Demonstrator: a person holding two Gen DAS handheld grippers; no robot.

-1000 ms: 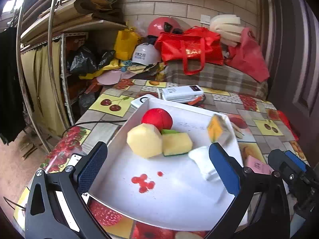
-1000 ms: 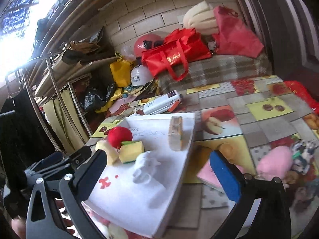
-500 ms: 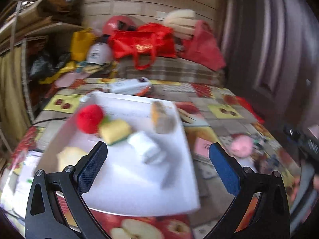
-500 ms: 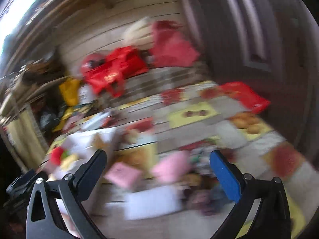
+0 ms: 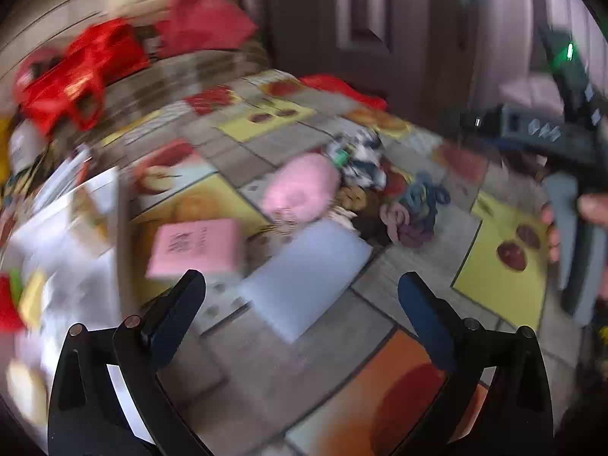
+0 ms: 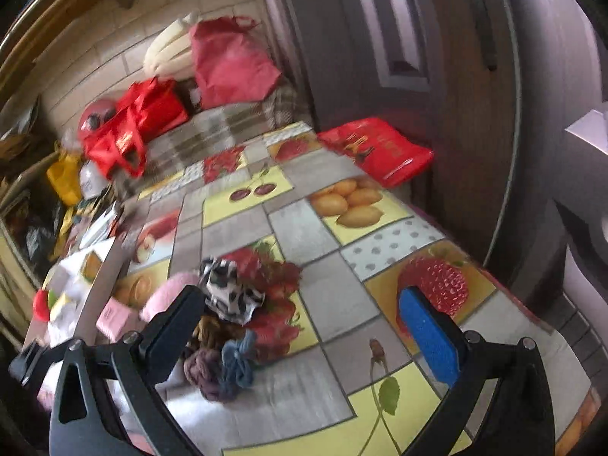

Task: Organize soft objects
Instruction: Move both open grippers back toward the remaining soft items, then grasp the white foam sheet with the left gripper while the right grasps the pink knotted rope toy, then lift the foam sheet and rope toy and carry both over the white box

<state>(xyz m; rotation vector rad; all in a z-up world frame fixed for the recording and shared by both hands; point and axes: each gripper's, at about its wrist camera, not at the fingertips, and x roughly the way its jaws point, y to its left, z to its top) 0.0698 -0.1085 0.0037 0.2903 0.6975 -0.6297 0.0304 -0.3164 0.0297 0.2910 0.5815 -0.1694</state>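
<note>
A: Fingers on the left gripper (image 5: 300, 296) are wide apart w/ nothing in them. Right gripper (image 6: 300, 315) too, wide apart, nothing held.

B: Where's the soft stuff?

A: Pink fluffy thing (image 5: 302, 186) sits mid table (image 6: 304, 228), touching a pile of cloth bits (image 6: 231, 296). Blue & purple hair ties (image 6: 224, 368) lie just by the right gripper's left finger. White tray (image 5: 64, 250) w/ toys is off to the left.

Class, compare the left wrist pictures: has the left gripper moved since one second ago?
Yes. The left gripper has swung rightward: the fixed white tray slid from centre to the left edge.
</note>
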